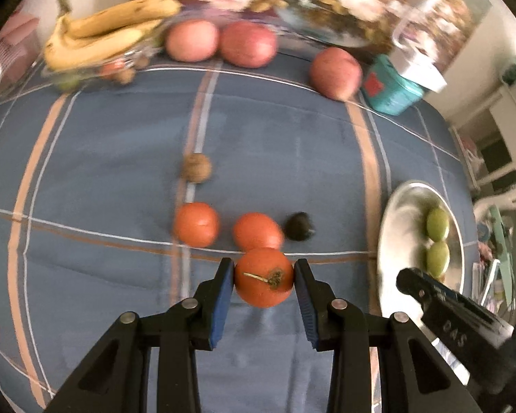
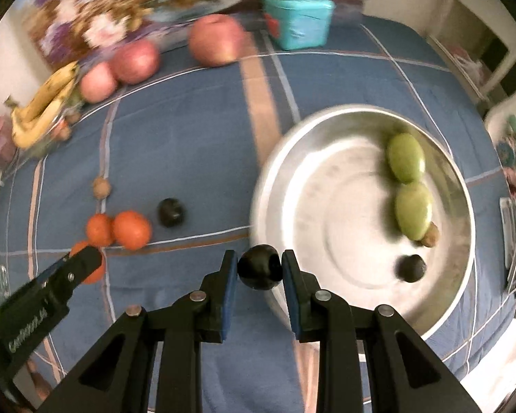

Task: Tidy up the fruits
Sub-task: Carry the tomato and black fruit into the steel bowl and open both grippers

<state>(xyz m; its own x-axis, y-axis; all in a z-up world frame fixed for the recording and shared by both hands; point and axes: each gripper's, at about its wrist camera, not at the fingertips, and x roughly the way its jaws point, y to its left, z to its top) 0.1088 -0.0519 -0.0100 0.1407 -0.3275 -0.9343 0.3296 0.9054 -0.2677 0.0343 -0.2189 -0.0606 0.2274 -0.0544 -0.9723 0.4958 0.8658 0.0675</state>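
My left gripper is shut on an orange persimmon with a dry stem, held above the blue checked cloth. Two more orange persimmons, a dark round fruit and a walnut lie on the cloth ahead. My right gripper is shut on a dark round fruit at the near left rim of the metal bowl. The bowl holds two green fruits, a walnut and another dark fruit.
Three red apples and a banana bunch on a glass dish lie at the far side. A teal box stands at the back right. A floral cloth covers the rear. The table edge runs along the right.
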